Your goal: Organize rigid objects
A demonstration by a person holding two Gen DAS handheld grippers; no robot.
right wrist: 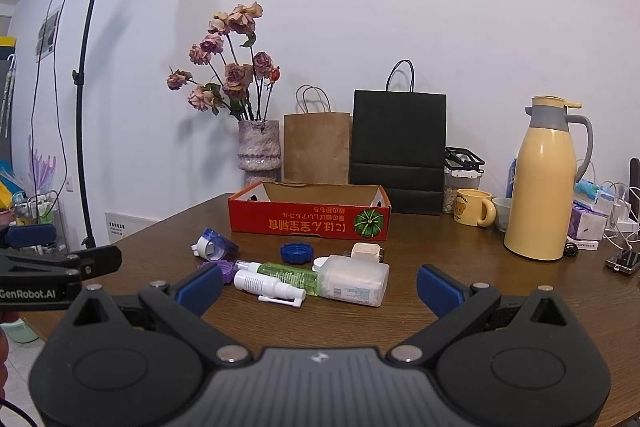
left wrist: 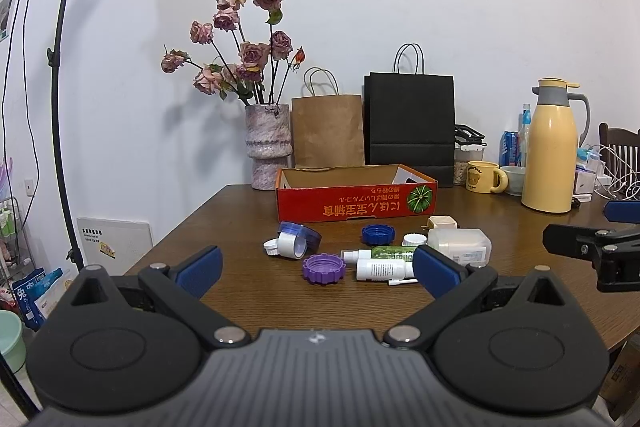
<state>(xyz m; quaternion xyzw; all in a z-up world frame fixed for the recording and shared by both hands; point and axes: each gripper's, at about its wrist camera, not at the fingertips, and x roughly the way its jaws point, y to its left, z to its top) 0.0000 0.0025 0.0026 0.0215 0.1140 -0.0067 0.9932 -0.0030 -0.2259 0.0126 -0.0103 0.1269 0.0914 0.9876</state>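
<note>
Both grippers wide, holding nothing: left gripper, right gripper. Small items lie clustered on table before the red box. White spray bottle prob. light, stiff, slick, may roll; grip across mid-body. Purple cap: take by ridged rim.

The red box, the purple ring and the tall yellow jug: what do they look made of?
The red box looks like printed cardboard: brown, matte inner walls with a slightly torn rim. The purple ring seems to be moulded plastic, matte, with even notches round its edge. The yellow jug has a smooth satin shell with soft highlights; plastic or painted metal, I cannot tell.
</note>
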